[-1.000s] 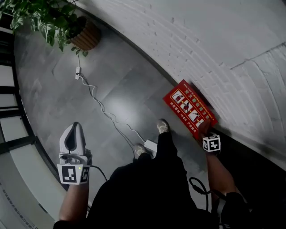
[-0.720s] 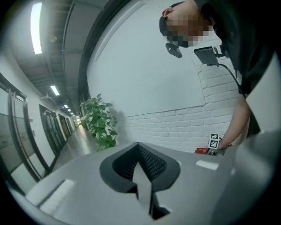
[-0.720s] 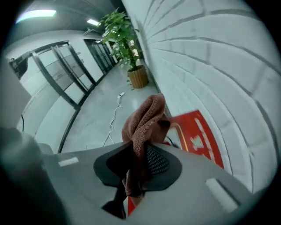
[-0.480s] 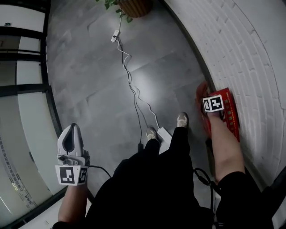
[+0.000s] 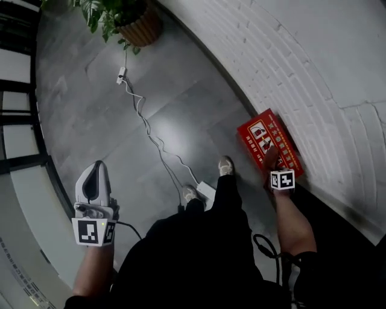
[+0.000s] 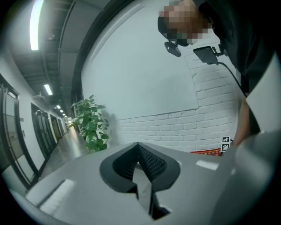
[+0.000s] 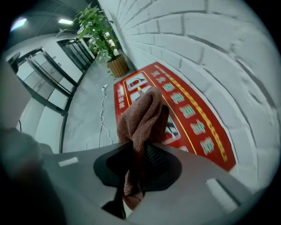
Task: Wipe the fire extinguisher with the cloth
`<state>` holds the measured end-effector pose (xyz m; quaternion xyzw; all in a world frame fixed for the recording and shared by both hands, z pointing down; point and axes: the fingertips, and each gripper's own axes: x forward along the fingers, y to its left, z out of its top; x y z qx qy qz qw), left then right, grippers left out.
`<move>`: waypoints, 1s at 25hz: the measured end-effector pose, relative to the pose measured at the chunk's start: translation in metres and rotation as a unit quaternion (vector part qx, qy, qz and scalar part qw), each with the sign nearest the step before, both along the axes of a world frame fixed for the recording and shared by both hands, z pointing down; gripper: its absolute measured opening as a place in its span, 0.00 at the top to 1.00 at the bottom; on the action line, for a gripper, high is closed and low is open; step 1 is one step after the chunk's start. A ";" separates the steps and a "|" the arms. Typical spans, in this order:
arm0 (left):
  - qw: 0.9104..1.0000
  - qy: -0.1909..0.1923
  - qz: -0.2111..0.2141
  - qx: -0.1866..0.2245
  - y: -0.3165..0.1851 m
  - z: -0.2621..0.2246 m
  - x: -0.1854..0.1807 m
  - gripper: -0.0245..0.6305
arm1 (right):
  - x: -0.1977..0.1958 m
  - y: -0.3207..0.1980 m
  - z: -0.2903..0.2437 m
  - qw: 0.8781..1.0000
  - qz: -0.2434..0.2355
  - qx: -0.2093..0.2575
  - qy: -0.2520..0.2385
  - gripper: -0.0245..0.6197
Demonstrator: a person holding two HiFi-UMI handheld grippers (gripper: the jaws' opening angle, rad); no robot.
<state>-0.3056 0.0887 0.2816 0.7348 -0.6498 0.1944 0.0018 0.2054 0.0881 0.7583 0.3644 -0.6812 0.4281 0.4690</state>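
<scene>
The brown cloth [image 7: 142, 116] is pinched in the right tool [image 7: 145, 147], jaws closed down on it part-way, with a fold bunched up past the tips and a tail hanging back between them. It hangs right over the red fire extinguisher box [image 5: 263, 137], which sits on the grey floor [image 5: 108, 121] tight against the foot of the white brick wall [image 5: 301, 60], and the tool points steeply down at the picture panels on its face. Whether cloth and box are touching, no view settles; in the head view the tool and forearm cover the box's near end, and only its printed top shows. Over on the left, the left tool [image 5: 96, 172] is held out level and well apart from the box, jaws closed together with nothing in them. A white cable [image 5: 151, 136] trails across the floor from near the potted plant [image 5: 129, 18] back to the person's shoes [image 5: 225, 166]. Compared with a second ago, the right tool sits a little further up the box, no longer at its near corner; the left tool looks much as it did.
</scene>
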 end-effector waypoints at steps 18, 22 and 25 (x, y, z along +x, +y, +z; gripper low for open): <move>0.999 0.008 0.039 -0.001 -0.040 0.002 0.027 0.96 | 0.004 -0.061 -0.046 0.989 0.001 0.149 -0.013 0.86; 1.000 -0.019 -0.012 -0.016 -0.014 -0.008 -0.001 0.96 | -0.049 -0.173 -0.044 0.984 -0.037 0.172 -0.031 0.86; 0.997 -0.031 -0.063 -0.031 0.011 -0.011 -0.022 0.96 | -0.067 -0.223 -0.032 0.987 -0.033 0.153 -0.026 0.86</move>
